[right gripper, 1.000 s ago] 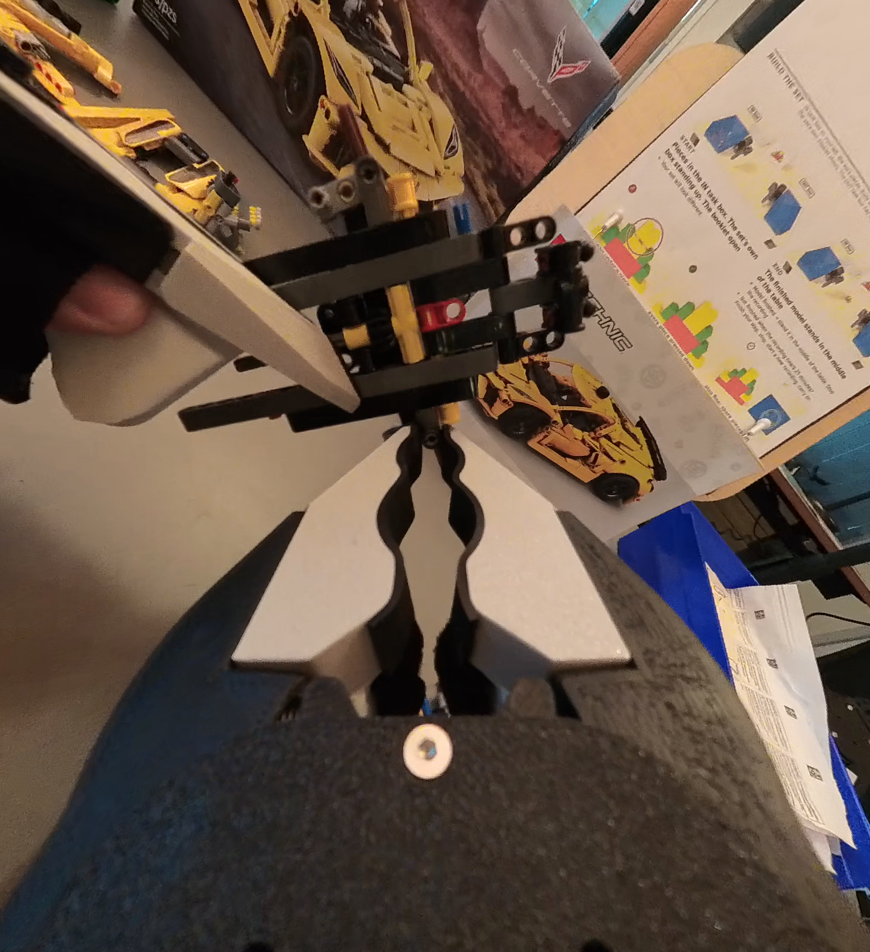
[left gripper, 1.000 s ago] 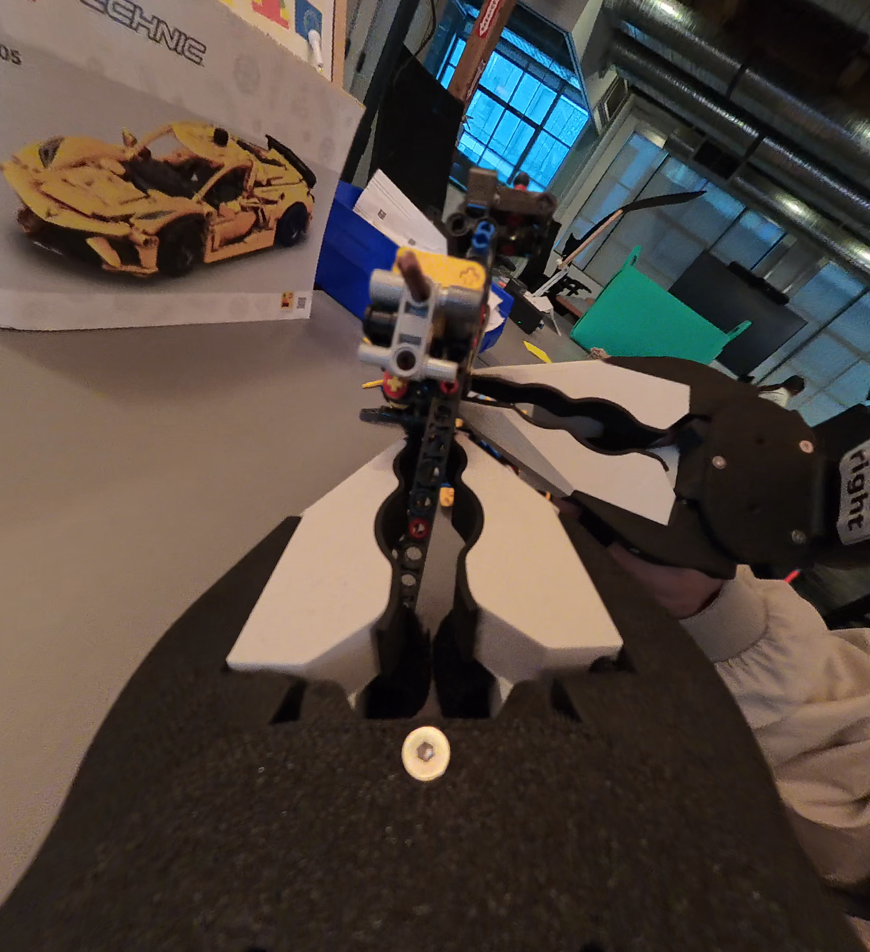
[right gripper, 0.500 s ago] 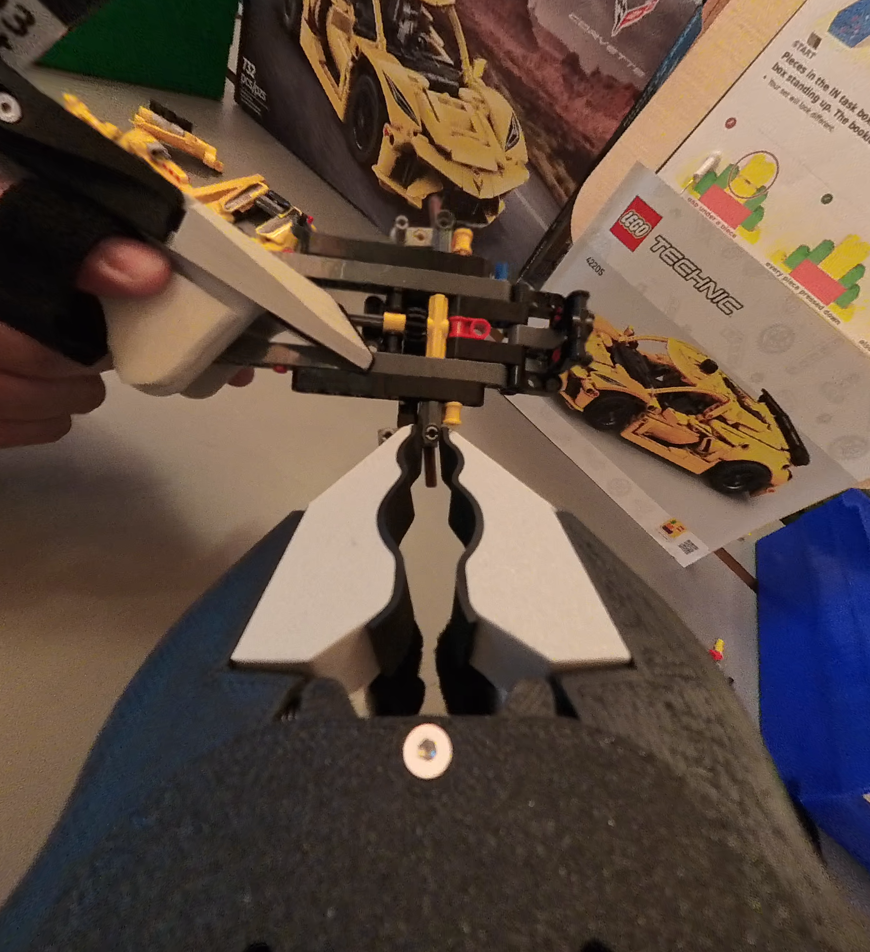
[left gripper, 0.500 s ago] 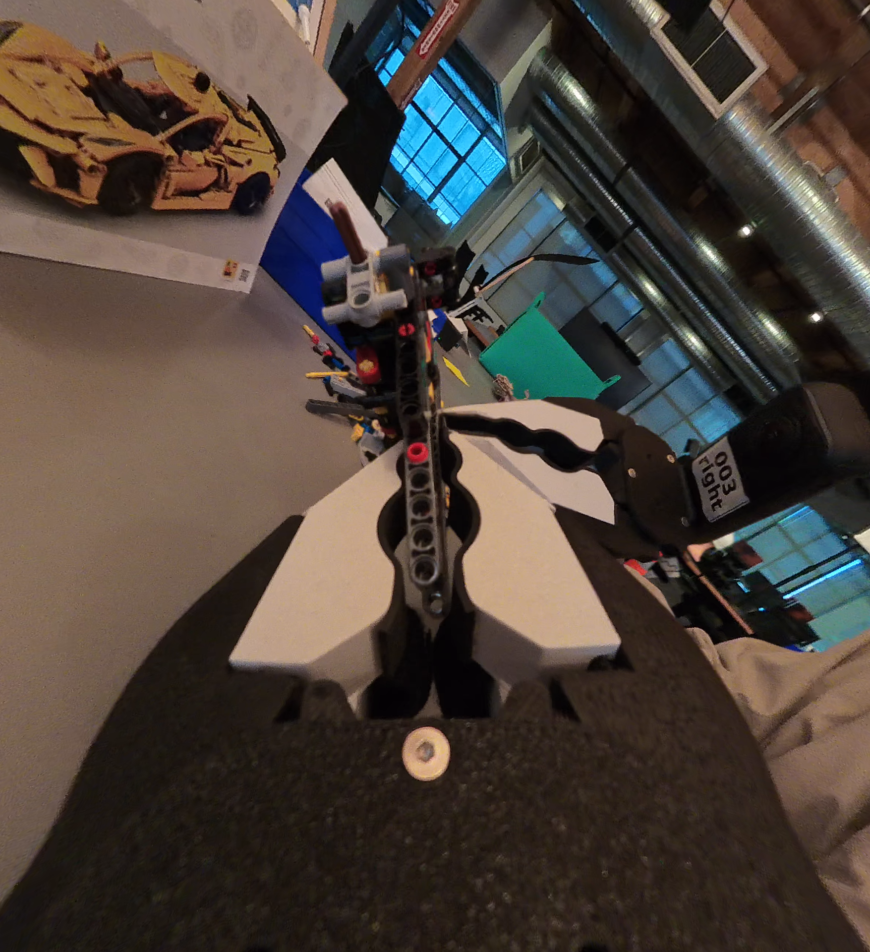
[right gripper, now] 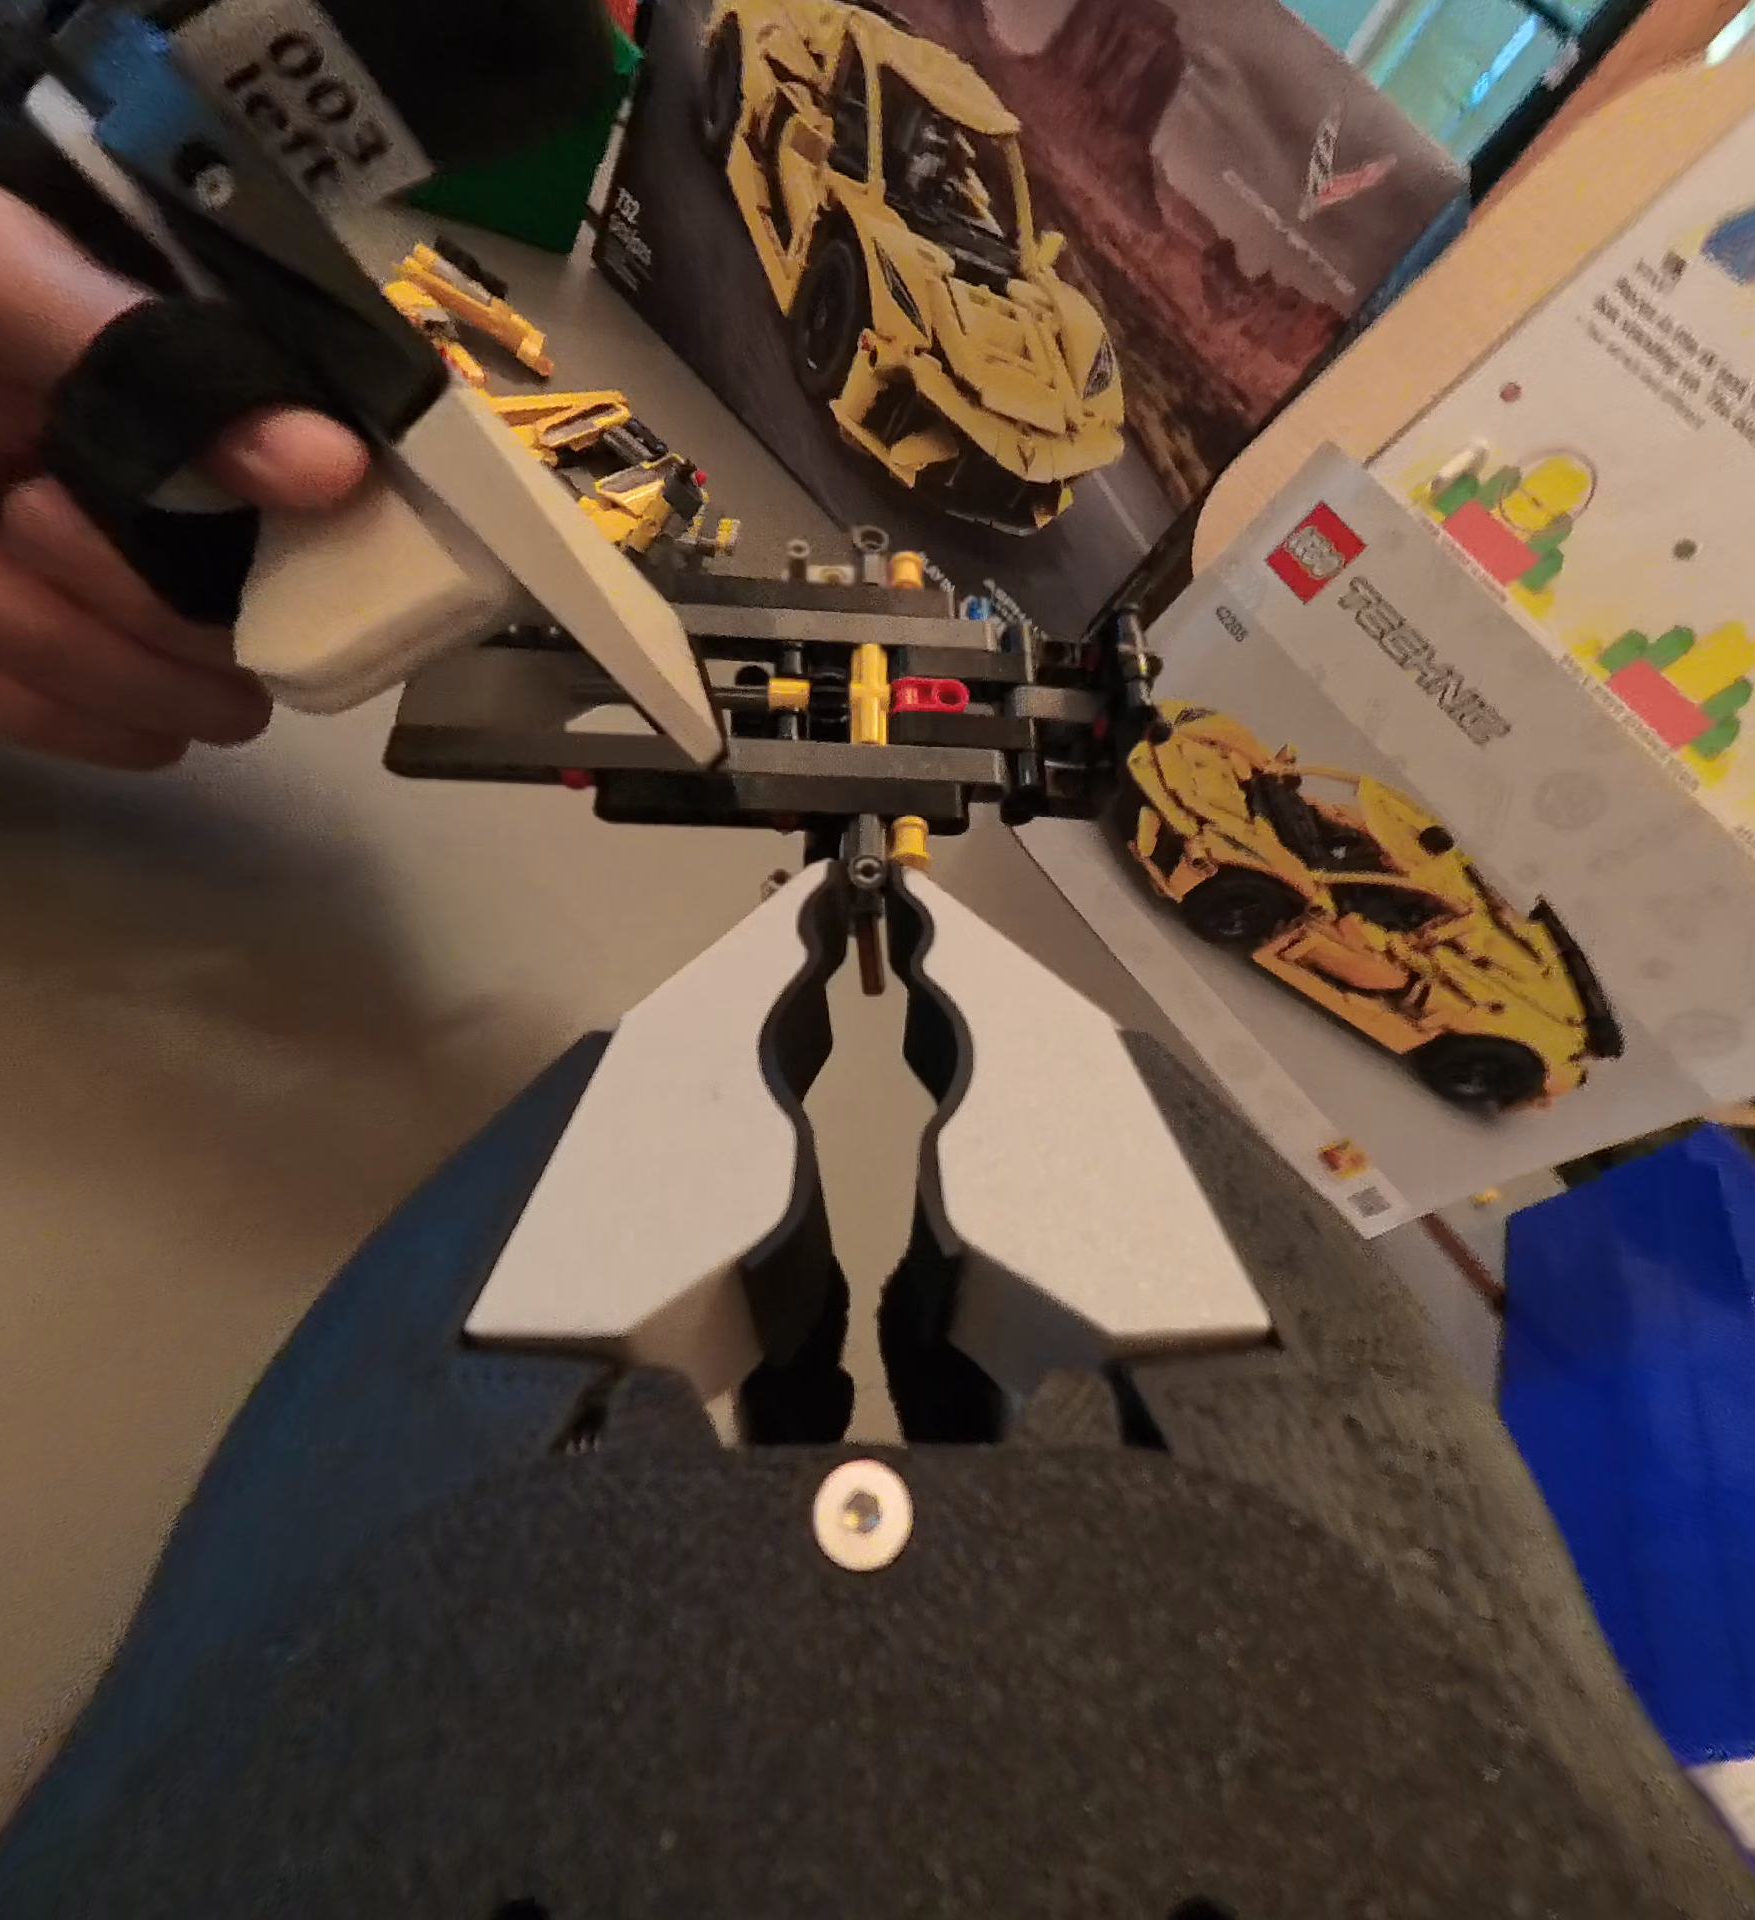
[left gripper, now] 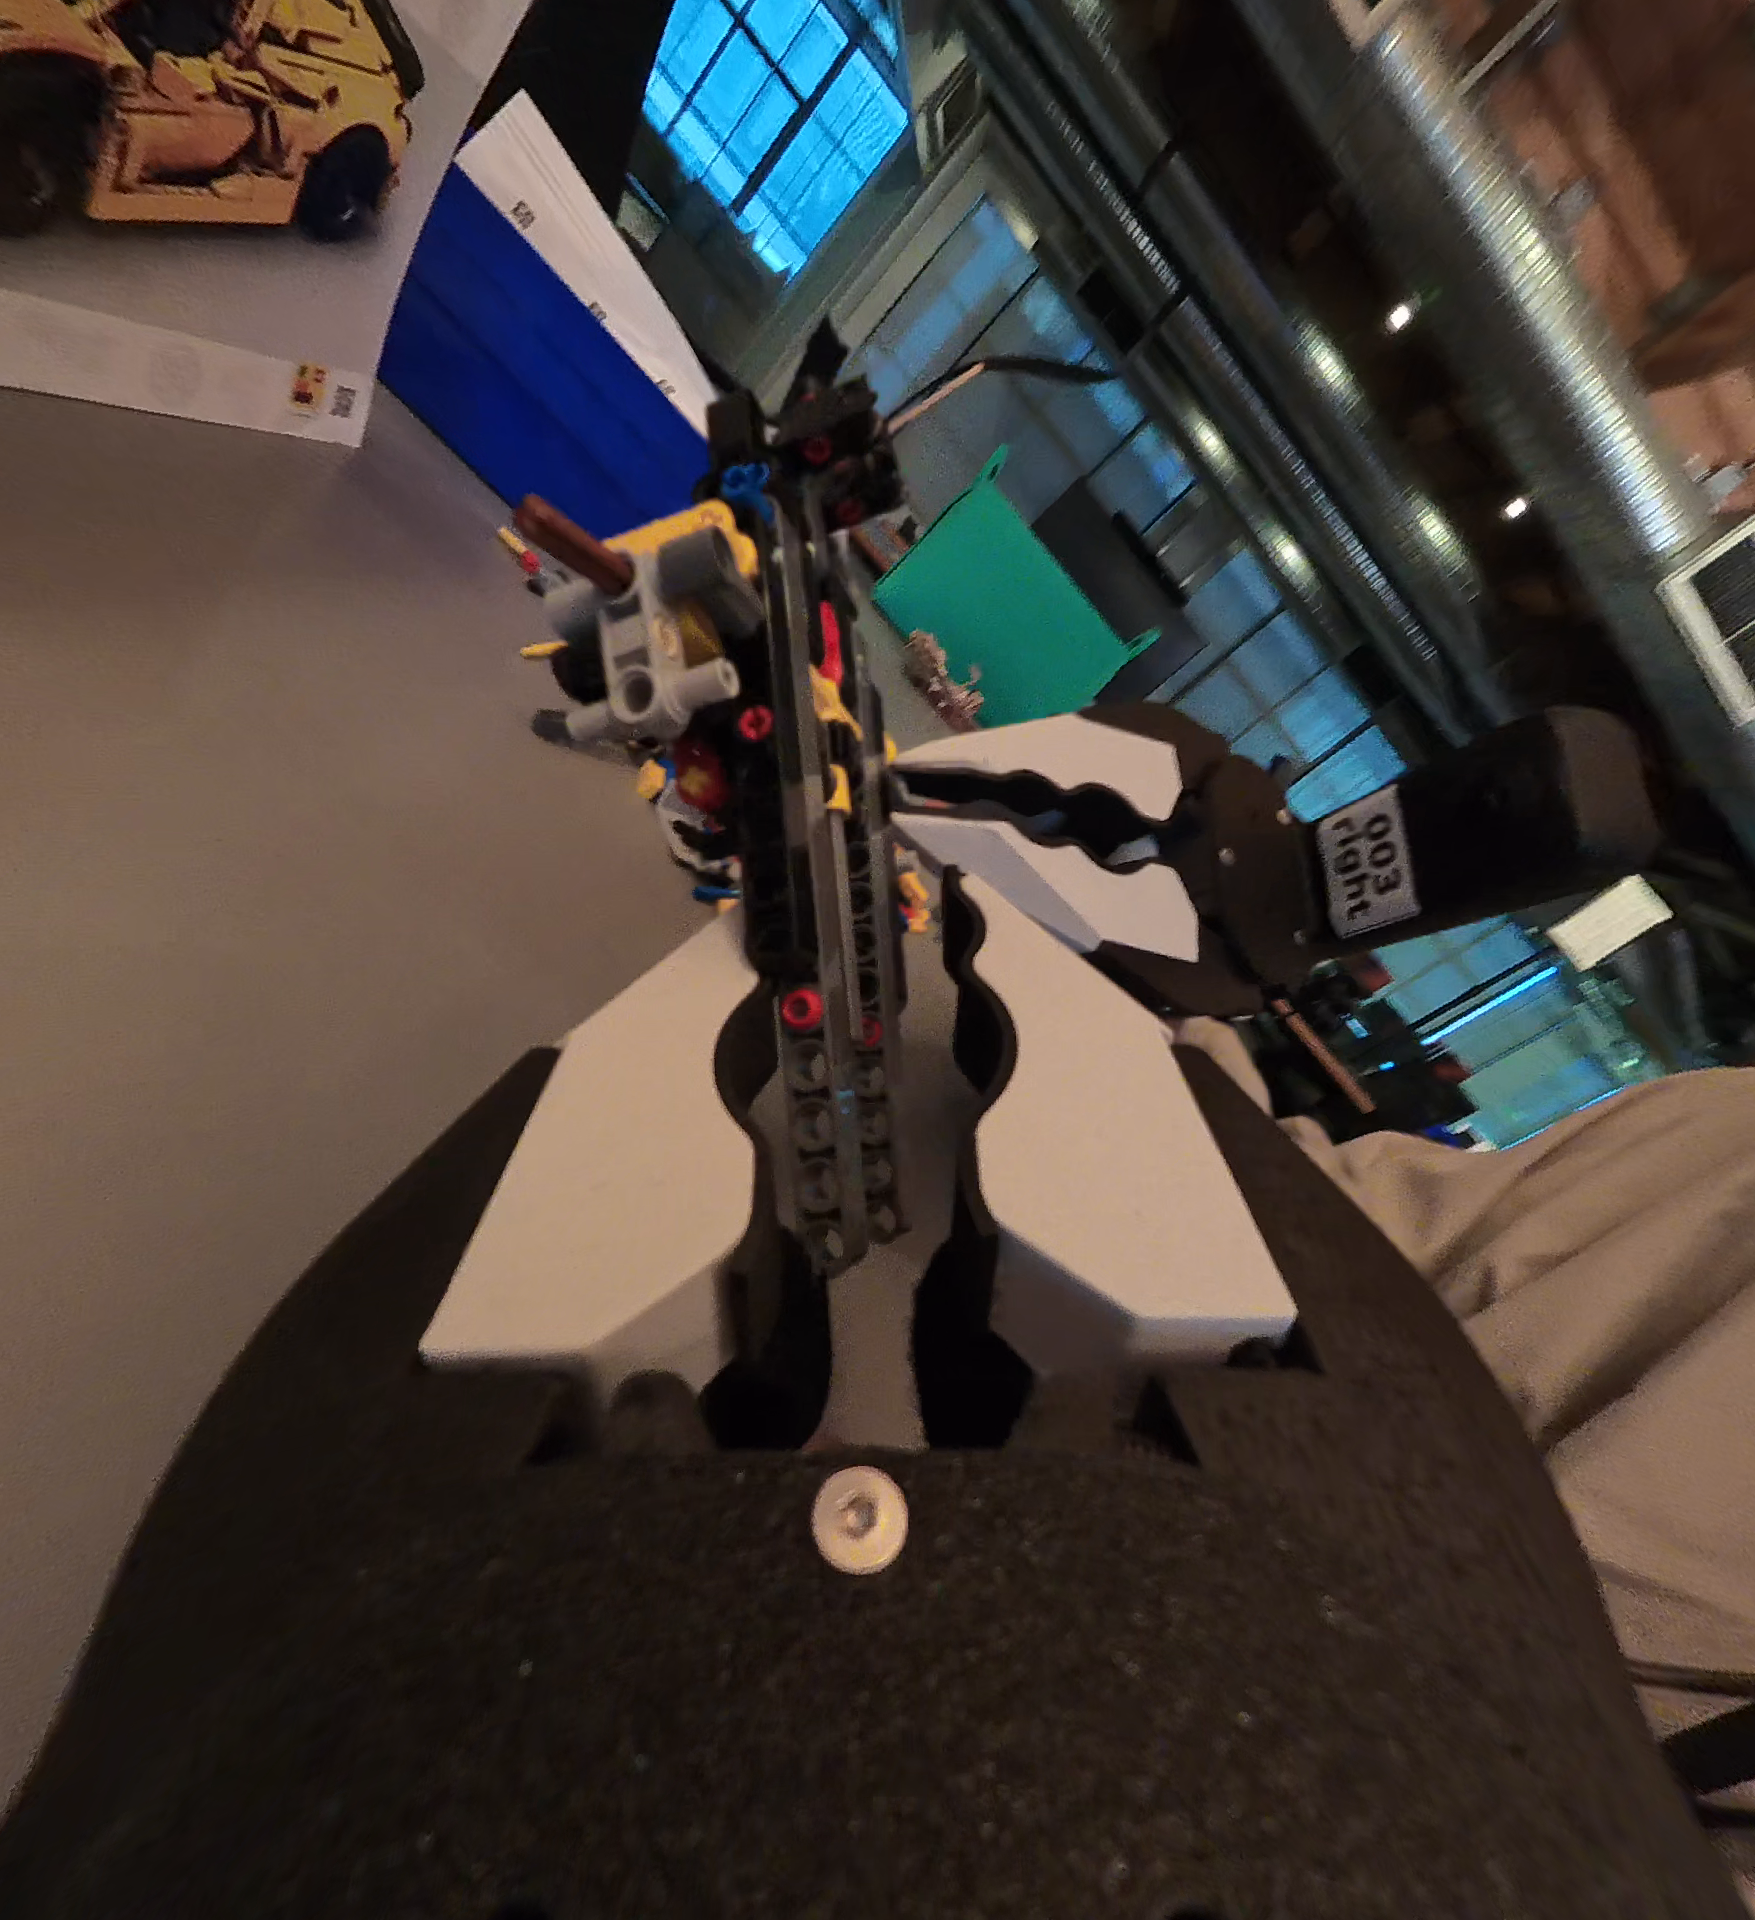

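Observation:
A black beam frame (left gripper: 821, 831) with yellow, red and grey pins is held in the air over the grey table (left gripper: 229, 831). My left gripper (left gripper: 847, 909) has its fingers spread around one end of the frame. The beams lean on the left finger, and a gap shows at the right finger. My right gripper (right gripper: 866, 878) is shut on a dark pin with a brown axle (right gripper: 869, 951) that sticks out of the frame's side (right gripper: 852, 717). It shows from the side in the left wrist view (left gripper: 899, 798). The left gripper's finger (right gripper: 582, 592) overlaps the frame's left end.
An instruction booklet (right gripper: 1424, 831) showing a yellow car and a dark box (right gripper: 956, 260) stand at the back. A blue bin (right gripper: 1662, 1403) is at the right. Loose yellow parts (right gripper: 561, 436) lie on the table. A green tray (left gripper: 998, 613) stands far off. A beige sleeve (left gripper: 1579, 1299) is close by. The tips of both grippers are at nearly the same place.
My left gripper's fingers have spread apart from the frame they clamped before. Both grippers and the frame have turned and shifted. The right gripper stays shut on the pin.

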Tool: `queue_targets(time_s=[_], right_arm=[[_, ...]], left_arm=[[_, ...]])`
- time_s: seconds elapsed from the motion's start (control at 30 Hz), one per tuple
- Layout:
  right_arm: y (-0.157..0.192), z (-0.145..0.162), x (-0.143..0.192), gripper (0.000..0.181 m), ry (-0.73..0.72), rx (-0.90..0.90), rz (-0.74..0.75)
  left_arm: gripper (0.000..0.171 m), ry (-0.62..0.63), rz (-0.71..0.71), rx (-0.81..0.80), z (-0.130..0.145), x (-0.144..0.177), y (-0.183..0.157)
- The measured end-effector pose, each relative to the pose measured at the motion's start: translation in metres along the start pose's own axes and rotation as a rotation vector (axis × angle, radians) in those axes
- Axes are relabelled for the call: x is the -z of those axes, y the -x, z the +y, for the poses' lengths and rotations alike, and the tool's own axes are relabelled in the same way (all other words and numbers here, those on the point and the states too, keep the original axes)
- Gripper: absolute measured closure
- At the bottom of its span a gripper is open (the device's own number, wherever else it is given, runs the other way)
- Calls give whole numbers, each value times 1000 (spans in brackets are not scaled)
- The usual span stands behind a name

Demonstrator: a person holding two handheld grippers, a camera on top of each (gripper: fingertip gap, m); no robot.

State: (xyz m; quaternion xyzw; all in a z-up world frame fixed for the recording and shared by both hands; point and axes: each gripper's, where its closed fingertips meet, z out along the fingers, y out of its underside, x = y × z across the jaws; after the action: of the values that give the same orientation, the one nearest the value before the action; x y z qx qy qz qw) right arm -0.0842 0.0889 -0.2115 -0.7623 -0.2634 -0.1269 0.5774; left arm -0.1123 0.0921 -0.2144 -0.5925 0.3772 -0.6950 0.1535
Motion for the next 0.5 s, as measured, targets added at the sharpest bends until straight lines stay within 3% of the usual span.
queue_targets(time_s=[0.2,0.4,0.5], right_arm=[[11,-9,0,176,-54,78,-29],[11,-19,2,175,-110,-136,-98],[11,-19,4,175,-125,-112,-100]], left_arm=[[146,42,-19,30,15,-10,2],[158,-58,117,165,-1,-2,-12],[158,-51,117,158,-2,-1,-14]])
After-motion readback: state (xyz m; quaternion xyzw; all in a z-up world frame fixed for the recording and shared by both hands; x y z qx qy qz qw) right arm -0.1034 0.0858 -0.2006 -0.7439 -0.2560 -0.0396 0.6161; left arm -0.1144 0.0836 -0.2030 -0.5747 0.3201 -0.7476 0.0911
